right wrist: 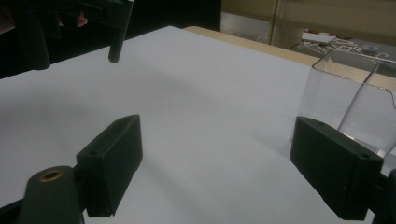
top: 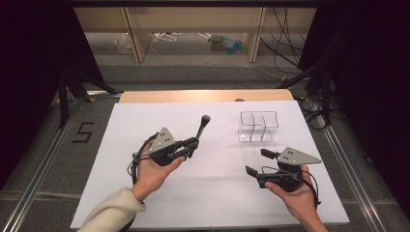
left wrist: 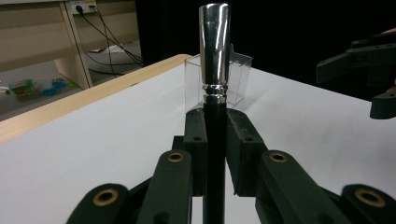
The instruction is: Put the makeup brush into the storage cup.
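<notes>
A slim black stick with a shiny silver cap [left wrist: 215,46] is clamped between the jaws of my left gripper [left wrist: 216,123]. In the high view the stick [top: 202,126] rises past the left gripper [top: 192,145], up and away over the white table sheet [top: 145,193]. A clear box with dividers [top: 258,126] stands at the back right of the sheet, and nothing shows inside it. My right gripper [top: 259,162] hovers in front of that box, jaws wide apart and holding nothing. In the right gripper view [right wrist: 219,140] the clear box [right wrist: 355,93] is just past the right jaw, and the stick [right wrist: 114,51] hangs at the top left.
The white sheet covers a wooden table whose far edge [top: 203,95] shows behind it. Metal rails [top: 43,159] run along both sides on the grey floor. Cables and small items [top: 225,44] lie under a bench far behind. The clear box [left wrist: 238,79] stands behind the stick.
</notes>
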A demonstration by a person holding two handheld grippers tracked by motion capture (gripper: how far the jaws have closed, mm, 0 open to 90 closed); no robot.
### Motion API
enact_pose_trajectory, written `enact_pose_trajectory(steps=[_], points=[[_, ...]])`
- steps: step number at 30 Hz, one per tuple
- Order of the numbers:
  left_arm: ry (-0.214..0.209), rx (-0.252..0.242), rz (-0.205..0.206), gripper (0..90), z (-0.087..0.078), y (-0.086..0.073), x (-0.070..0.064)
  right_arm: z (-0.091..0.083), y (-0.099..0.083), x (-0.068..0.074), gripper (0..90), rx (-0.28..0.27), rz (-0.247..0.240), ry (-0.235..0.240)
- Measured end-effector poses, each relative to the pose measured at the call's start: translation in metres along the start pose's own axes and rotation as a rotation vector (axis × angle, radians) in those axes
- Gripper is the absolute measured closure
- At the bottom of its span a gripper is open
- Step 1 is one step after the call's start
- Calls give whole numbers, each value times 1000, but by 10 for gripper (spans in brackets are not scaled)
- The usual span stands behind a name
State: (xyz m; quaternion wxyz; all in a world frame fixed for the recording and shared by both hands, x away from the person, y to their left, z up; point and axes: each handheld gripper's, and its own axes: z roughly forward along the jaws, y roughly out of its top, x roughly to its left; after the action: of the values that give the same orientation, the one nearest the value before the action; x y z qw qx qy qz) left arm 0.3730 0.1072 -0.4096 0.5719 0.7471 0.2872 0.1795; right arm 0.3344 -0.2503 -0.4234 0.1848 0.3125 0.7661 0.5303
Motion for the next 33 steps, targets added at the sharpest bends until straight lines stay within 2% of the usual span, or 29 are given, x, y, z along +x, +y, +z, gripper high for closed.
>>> enact_pose_trajectory(steps=[1, 3, 4, 5, 8, 9, 13, 14, 16, 19, 20, 22, 25, 26, 27, 30, 31, 32, 33], points=[[-2, -2, -12, 789, 1, 0, -1, 0, 0, 0, 178, 2, 0, -7], [-2, -3, 0, 789, 1, 0, -2, 0, 1, 1, 178, 7, 3, -8], [-1, 1, 1, 789, 1, 0, -3, 1, 1, 1, 178, 0, 12, 0], [-6, -1, 3, 789, 2, 0, -3, 1, 1, 1, 178, -18, -1, -1], [-9, -3, 6, 789, 3, 0, -6, 1, 3, 3, 178, -5, 9, 1], [-11, -2, 6, 789, 3, 0, -7, 3, 4, 2, 178, -18, -4, 1], [-19, 1, 11, 789, 5, -1, -10, 5, 7, 5, 178, -16, 1, -1], [-19, 5, 11, 789, 5, -1, -10, 6, 7, 5, 178, -30, -14, 0], [-18, 5, 5, 789, 5, -1, -11, 7, 8, 6, 178, -36, -11, 7], [-21, 1, 18, 789, 5, 0, -12, 7, 10, 6, 178, -16, -17, 2], [-19, 3, 16, 789, 5, 0, -12, 6, 11, 8, 178, 11, -8, 3], [-23, -2, 14, 789, 6, -1, -13, 9, 11, 8, 178, -26, -21, 7], [-24, -2, 19, 789, 7, -1, -15, 11, 13, 10, 178, -24, -4, 23], [-27, -3, 21, 789, 8, -1, -16, 11, 14, 11, 178, -28, -5, 13], [-29, -4, 22, 789, 8, 0, -17, 12, 14, 11, 178, -33, -4, 30], [-32, -2, 25, 789, 9, -1, -19, 12, 17, 12, 178, -22, -11, 22], [-32, 0, 26, 789, 10, -1, -19, 15, 17, 12, 179, -42, -1, 36], [-34, 1, 27, 789, 10, -2, -20, 14, 19, 13, 179, -23, -12, 24], [-37, 2, 20, 789, 11, -2, -20, 16, 20, 14, 179, -29, -11, 28]])
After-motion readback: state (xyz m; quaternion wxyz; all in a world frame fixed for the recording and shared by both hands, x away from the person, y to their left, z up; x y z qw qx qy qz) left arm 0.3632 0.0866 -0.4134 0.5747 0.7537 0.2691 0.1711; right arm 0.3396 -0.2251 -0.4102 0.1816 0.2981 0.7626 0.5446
